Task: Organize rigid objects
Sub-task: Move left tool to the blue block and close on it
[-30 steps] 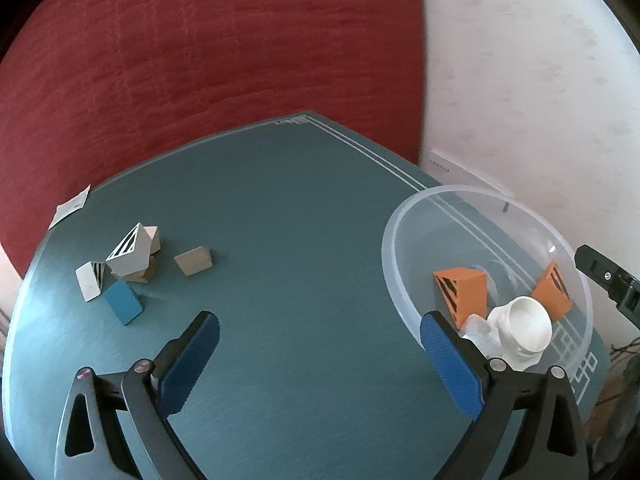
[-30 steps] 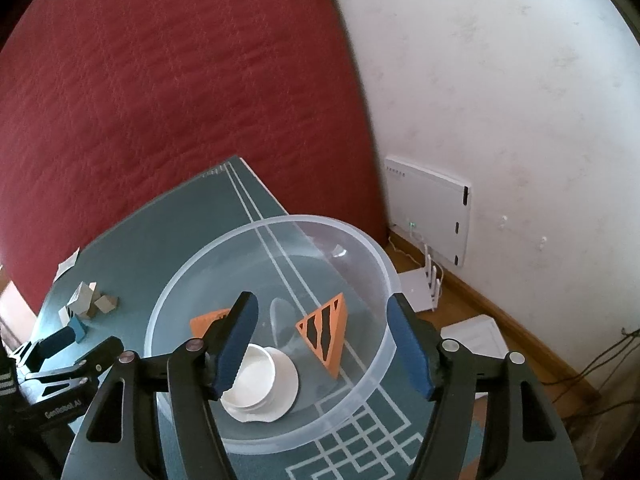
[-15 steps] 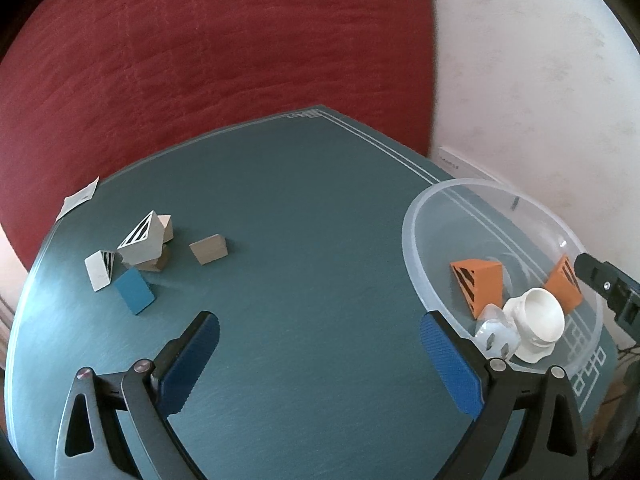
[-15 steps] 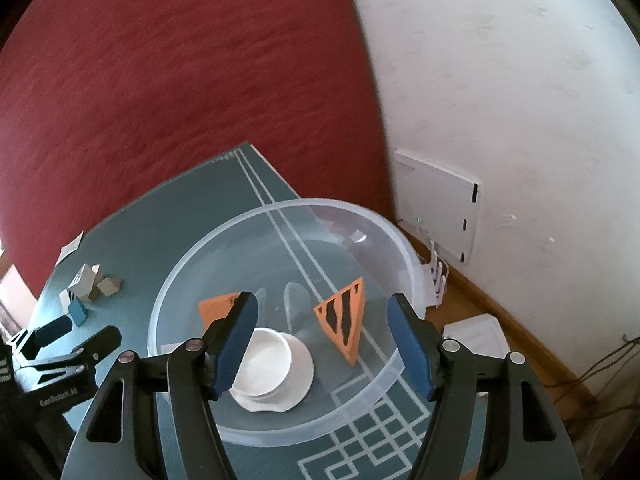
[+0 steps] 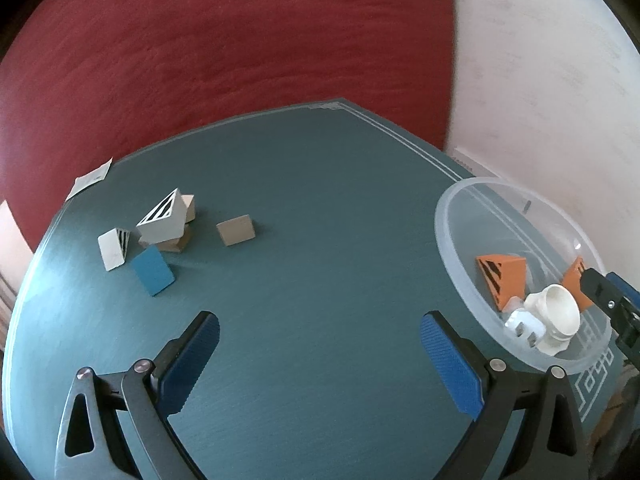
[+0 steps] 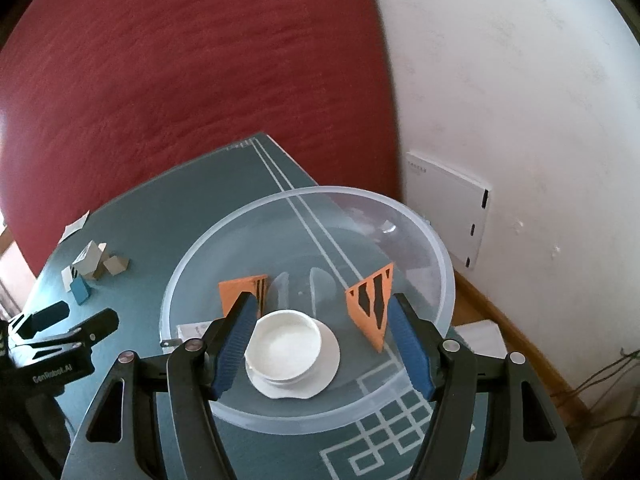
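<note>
A clear plastic bowl (image 6: pixel 436 248) (image 5: pixel 452 248) stands at the table's right end. Inside it lie two orange striped wedges (image 6: pixel 370 300) (image 6: pixel 236 290), a white round cup on a white dish (image 6: pixel 288 340) and a small white plug (image 5: pixel 524 324). My right gripper (image 6: pixel 322 340) hovers over the bowl, open, with the cup below the gap and no pad touching anything. On the left of the table lie a white striped pyramid (image 5: pixel 162 220), a white block (image 5: pixel 112 250), a blue block (image 5: pixel 153 270) and tan blocks (image 5: pixel 236 230). My left gripper (image 5: pixel 320 364) hangs open above bare tabletop.
The teal table (image 5: pixel 320 200) has pale line borders. A red cushion back (image 5: pixel 220 48) rises behind it. A paper slip (image 5: pixel 90 178) lies at the far left edge. A white wall box (image 6: pixel 448 204) and cables (image 6: pixel 600 376) sit by the white wall on the right.
In the right wrist view the bowl and its contents have slid up and rightward under the gripper. In the left wrist view the whole scene has shifted slightly to the right.
</note>
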The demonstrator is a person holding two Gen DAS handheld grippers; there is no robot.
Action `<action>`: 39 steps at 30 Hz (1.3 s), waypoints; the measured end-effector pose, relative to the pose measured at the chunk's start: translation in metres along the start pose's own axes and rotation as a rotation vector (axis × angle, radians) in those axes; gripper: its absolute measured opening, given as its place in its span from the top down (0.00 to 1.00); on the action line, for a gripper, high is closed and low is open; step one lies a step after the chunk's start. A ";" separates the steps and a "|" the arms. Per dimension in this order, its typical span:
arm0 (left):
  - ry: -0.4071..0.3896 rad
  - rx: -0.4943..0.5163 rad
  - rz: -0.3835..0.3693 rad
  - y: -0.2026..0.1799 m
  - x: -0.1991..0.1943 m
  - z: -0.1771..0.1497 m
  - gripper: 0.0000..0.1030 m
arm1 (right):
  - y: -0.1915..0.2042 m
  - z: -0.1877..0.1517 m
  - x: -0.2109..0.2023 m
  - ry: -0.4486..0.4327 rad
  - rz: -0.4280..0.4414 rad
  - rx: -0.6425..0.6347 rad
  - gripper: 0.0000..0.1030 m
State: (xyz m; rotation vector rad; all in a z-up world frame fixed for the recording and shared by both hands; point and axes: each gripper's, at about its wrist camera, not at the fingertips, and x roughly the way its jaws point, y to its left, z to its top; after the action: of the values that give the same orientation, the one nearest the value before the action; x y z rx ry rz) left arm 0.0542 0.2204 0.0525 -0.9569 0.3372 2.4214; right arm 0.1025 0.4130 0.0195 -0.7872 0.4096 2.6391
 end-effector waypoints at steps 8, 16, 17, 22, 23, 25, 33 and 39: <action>0.009 -0.061 0.028 0.016 0.003 -0.002 0.01 | 0.028 -0.009 -0.011 -0.057 -0.010 -0.096 0.33; 0.011 -0.143 0.070 0.051 0.000 -0.016 0.01 | 0.051 -0.025 -0.011 -0.025 0.022 -0.171 0.33; 0.012 -0.159 0.078 0.058 -0.001 -0.017 0.01 | 0.052 -0.026 -0.013 -0.025 0.023 -0.175 0.33; 0.015 -0.230 0.108 0.088 0.000 -0.023 0.01 | 0.058 -0.031 -0.015 -0.016 0.030 -0.192 0.33; 0.016 -0.239 0.111 0.092 0.000 -0.023 0.01 | 0.059 -0.032 -0.015 -0.014 0.032 -0.195 0.33; 0.016 -0.259 0.124 0.102 0.001 -0.024 0.01 | 0.062 -0.032 -0.017 -0.015 0.034 -0.202 0.33; 0.017 -0.296 0.182 0.124 0.007 -0.022 0.01 | 0.078 -0.037 -0.022 -0.021 0.058 -0.241 0.33; 0.034 -0.314 0.194 0.132 0.016 -0.017 0.01 | 0.089 -0.039 -0.021 -0.010 0.083 -0.260 0.33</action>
State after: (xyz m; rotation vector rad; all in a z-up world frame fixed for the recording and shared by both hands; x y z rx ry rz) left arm -0.0175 0.1091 0.0349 -1.1464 0.0623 2.6916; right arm 0.1001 0.3134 0.0151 -0.8502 0.0983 2.8093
